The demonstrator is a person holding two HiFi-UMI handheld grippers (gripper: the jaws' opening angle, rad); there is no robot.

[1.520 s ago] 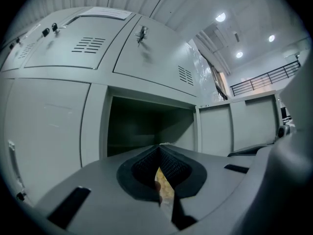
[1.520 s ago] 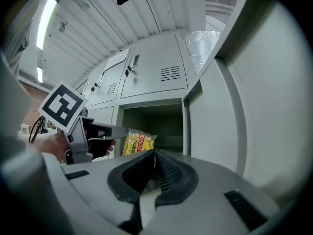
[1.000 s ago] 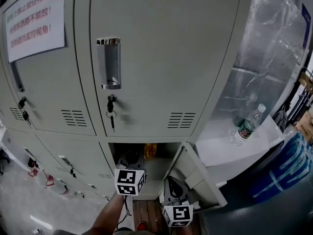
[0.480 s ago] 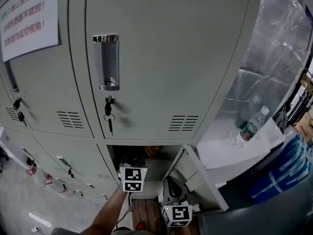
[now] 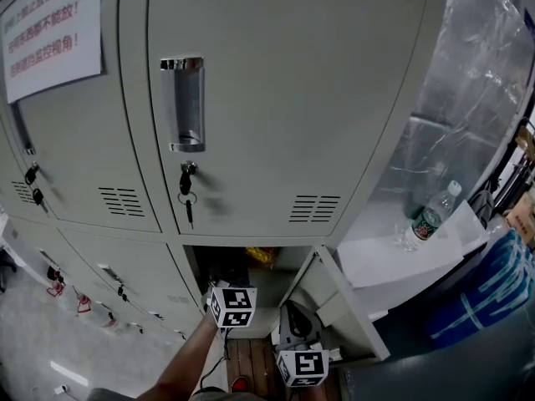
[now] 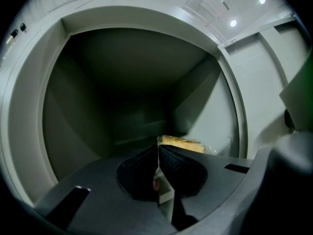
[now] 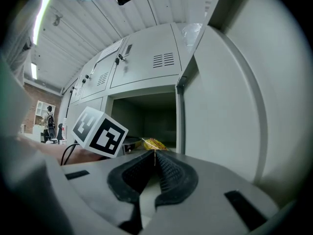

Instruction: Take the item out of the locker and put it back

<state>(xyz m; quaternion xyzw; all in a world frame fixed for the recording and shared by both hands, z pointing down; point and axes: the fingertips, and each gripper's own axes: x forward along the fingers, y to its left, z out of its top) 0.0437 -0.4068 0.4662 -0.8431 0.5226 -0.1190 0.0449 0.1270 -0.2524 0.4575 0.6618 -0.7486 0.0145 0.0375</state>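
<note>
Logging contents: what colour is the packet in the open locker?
Yellow packet; best in right gripper view.

left gripper reaching forward, jaws together (bare forearm behind it), right gripper alongside, jaws together too

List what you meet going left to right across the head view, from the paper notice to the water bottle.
paper notice → metal door handle → yellow packet in the open locker → slotted vent → water bottle
</note>
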